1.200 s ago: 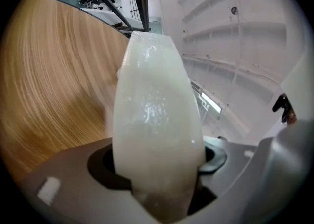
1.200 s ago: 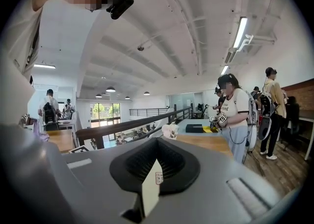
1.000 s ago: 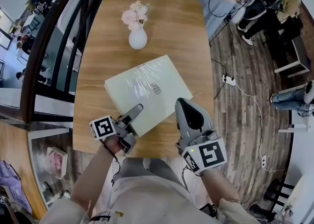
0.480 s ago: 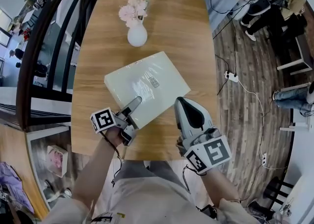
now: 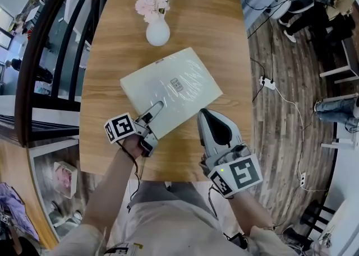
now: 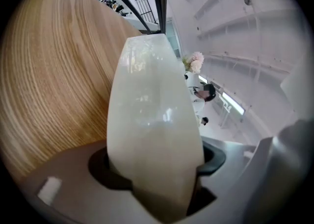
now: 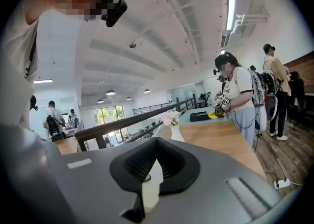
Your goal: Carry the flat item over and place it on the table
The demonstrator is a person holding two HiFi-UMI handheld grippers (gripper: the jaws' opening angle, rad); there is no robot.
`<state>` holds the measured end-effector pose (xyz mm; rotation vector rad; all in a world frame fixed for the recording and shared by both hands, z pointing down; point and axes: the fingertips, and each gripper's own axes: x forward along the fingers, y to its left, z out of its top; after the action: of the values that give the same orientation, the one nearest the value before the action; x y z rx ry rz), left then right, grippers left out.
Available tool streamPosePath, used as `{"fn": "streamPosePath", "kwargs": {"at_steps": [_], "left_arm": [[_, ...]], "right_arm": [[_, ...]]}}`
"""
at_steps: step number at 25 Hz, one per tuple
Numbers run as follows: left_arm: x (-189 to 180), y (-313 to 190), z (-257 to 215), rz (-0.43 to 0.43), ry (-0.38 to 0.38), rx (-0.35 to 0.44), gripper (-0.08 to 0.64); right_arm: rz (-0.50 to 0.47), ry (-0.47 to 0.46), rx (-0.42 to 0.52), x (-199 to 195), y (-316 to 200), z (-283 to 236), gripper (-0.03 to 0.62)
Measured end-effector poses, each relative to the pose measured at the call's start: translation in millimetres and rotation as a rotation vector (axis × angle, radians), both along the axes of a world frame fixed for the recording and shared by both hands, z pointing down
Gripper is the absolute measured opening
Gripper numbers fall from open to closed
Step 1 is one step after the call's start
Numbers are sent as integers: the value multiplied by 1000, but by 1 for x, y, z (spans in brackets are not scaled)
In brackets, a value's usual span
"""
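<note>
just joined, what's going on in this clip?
A person holds a gripper in each hand. The left gripper has the near edge of a pale green plastic-wrapped flat slab between its jaws, which are closing on it. The right gripper sits at the slab's near right edge, jaws almost together; whether it grips is unclear. The slab lies over the wooden table, short of a white vase of pink flowers; whether it's fully down is unclear.
</note>
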<state>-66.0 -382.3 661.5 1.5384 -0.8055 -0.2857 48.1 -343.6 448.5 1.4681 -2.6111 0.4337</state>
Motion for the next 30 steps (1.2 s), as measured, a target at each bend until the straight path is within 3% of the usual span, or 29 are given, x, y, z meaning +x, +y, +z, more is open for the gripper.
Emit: {"fn": "streamPosePath", "kwargs": {"at_steps": [5, 15, 21, 26, 30], "left_arm": [[-7, -7, 19, -33, -60, -52, 319], [-17, -20, 50, -73, -275, -178, 425], [-19, -29, 59, -75, -375, -207, 476], [-29, -27, 63, -85, -520, -243, 497], [-32, -24, 55, -111, -517, -237, 497]], "right_arm": [[-4, -17, -13, -4, -2, 11, 0], [24, -46, -40, 10, -1, 21, 0], [30, -46, -51, 16, 4, 26, 0], [33, -58, -71, 21, 10, 30, 0], [36, -65, -75, 23, 13, 28, 0]]}}
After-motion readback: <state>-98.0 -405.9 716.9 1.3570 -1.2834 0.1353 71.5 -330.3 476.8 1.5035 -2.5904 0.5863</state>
